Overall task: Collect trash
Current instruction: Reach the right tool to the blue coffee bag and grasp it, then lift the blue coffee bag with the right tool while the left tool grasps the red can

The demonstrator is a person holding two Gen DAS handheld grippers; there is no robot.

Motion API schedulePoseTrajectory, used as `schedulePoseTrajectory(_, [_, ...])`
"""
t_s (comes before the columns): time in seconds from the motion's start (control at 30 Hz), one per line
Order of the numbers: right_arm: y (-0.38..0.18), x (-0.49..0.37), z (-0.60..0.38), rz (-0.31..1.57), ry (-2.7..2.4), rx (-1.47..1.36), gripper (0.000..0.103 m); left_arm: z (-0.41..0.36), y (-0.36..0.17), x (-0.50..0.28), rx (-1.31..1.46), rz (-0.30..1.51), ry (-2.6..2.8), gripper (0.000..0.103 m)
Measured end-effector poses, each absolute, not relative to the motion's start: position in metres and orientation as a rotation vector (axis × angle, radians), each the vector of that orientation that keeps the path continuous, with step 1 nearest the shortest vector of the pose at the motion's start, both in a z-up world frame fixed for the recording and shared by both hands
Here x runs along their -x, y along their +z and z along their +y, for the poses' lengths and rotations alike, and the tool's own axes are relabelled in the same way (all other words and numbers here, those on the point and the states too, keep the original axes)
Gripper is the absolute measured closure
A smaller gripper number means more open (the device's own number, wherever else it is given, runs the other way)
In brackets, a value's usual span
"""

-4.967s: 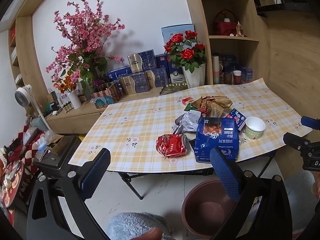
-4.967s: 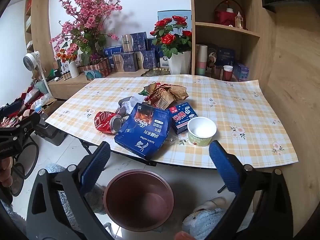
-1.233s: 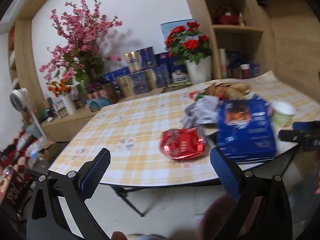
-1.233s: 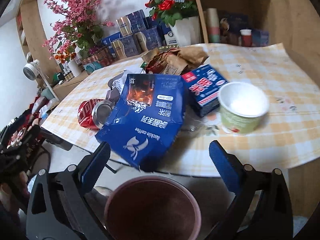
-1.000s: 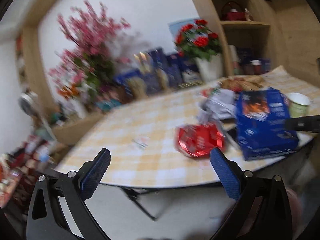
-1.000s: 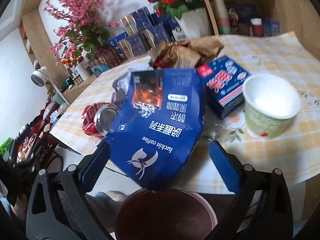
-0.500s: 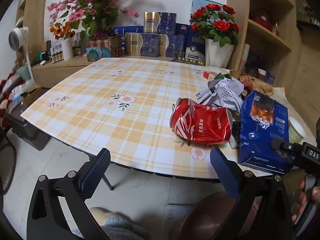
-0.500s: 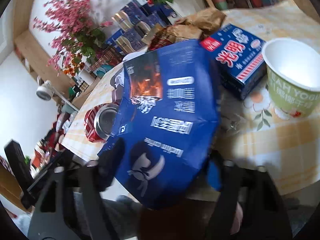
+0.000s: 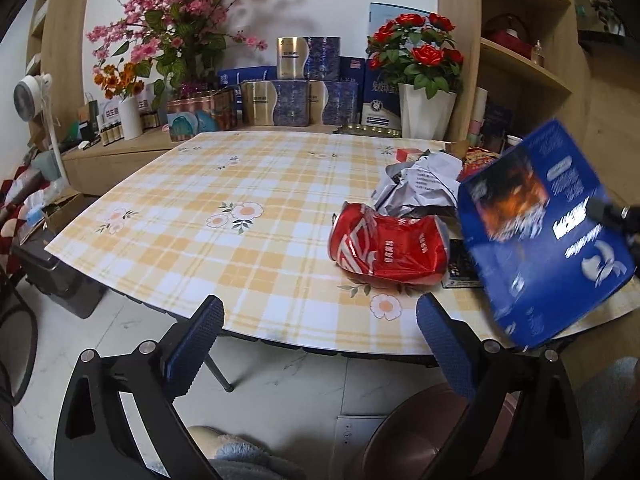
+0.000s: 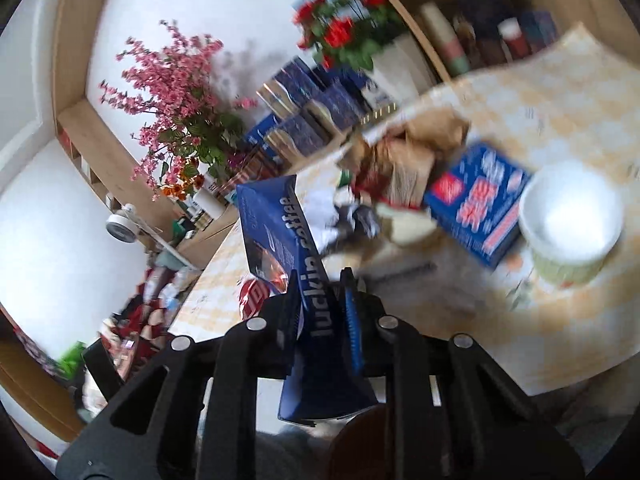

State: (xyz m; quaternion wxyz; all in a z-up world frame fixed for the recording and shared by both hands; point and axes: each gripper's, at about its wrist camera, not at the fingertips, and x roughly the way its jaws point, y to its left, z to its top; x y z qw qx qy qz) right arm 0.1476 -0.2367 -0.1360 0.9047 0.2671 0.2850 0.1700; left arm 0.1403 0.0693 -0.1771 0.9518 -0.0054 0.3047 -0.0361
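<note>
My right gripper (image 10: 322, 312) is shut on a blue luckin coffee paper bag (image 10: 280, 236) and holds it tilted above the table's front edge; the bag also shows at the right of the left wrist view (image 9: 544, 232). My left gripper (image 9: 318, 340) is open and empty, in front of the table edge, short of a crushed red can (image 9: 388, 246). Behind the can lie a crumpled white wrapper (image 9: 420, 180), brown paper bags (image 10: 412, 152), a small blue carton (image 10: 476, 212) and a white paper cup (image 10: 572, 220). A brown bin (image 9: 416, 432) stands on the floor below.
The table (image 9: 200, 216) has a yellow checked cloth. Behind it stand a white vase of red roses (image 9: 424, 76), pink blossoms (image 9: 180, 28) and blue and gold boxes (image 9: 296, 96). A wooden shelf unit (image 9: 520, 52) is at the right. A white fan (image 9: 28, 92) stands at the left.
My right gripper has shut on the blue coffee bag and lifted it off the table, tilting it. My left gripper has come closer to the table and the red can.
</note>
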Motion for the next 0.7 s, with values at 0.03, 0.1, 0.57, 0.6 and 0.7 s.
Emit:
schedulePoseTrajectory(0.03, [-0.13, -0.145, -0.238, 0.571, 0.341, -0.535, 0.08, 0.069, -0.177, -0.14, 0.008, 0.619, -0.077, 0.008])
schedulePoseTrajectory(0.1, [-0.122, -0.141, -0.24, 0.543, 0.309, -0.497, 0.08, 0.067, -0.177, -0.14, 0.002, 0.618, -0.085, 0.008])
schedulePoseTrajectory(0.57, [-0.111, -0.116, -0.275, 0.501, 0.193, -0.424, 0.08, 0.041, -0.176, -0.155, -0.113, 0.635, -0.142, 0.015])
schedulePoseTrajectory(0.6, [-0.111, -0.115, -0.277, 0.498, 0.194, -0.423, 0.08, 0.037, -0.173, -0.159, -0.117, 0.63, -0.155, 0.015])
schedulePoseTrajectory(0.7, [-0.111, -0.115, -0.276, 0.496, 0.196, -0.416, 0.08, 0.031, -0.162, -0.17, -0.072, 0.619, -0.177, 0.018])
